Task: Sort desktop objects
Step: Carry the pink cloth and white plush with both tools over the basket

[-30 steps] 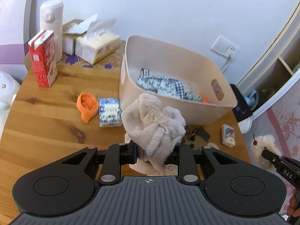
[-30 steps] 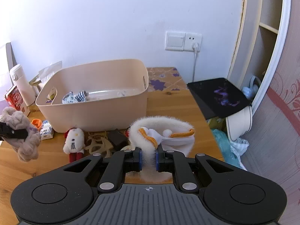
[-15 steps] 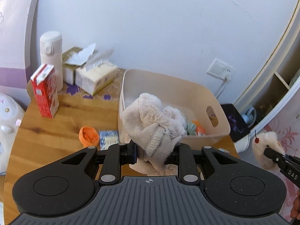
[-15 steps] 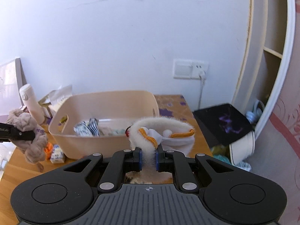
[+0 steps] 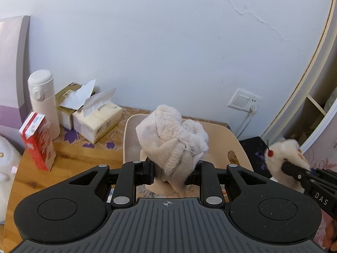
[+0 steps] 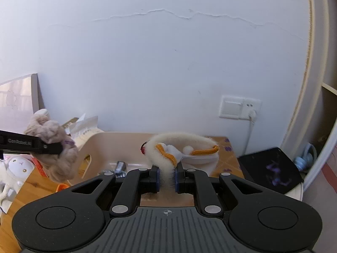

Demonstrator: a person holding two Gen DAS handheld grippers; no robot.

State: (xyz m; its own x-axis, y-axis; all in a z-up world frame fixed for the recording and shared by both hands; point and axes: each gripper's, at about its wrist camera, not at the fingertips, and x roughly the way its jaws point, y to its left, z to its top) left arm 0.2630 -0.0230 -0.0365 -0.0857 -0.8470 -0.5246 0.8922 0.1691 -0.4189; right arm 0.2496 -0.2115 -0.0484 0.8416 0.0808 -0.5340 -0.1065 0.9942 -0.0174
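Observation:
My left gripper is shut on a beige fuzzy knit bundle, held up in front of the cream storage bin. The same bundle shows at the left of the right wrist view, pinched by the left gripper's fingers. My right gripper is shut on a white fluffy plush piece with orange trim, raised over the near side of the bin. That plush also appears at the right edge of the left wrist view. Most of the bin's inside is hidden behind the held items.
On the wooden table stand a red carton, a white flask and tissue packs at back left. A white plush toy sits at far left. A wall socket and a dark tablet lie to the right.
Both grippers have risen with their loads, so the table and bin have dropped lower in view. The right gripper's plush now appears closer to the left gripper.

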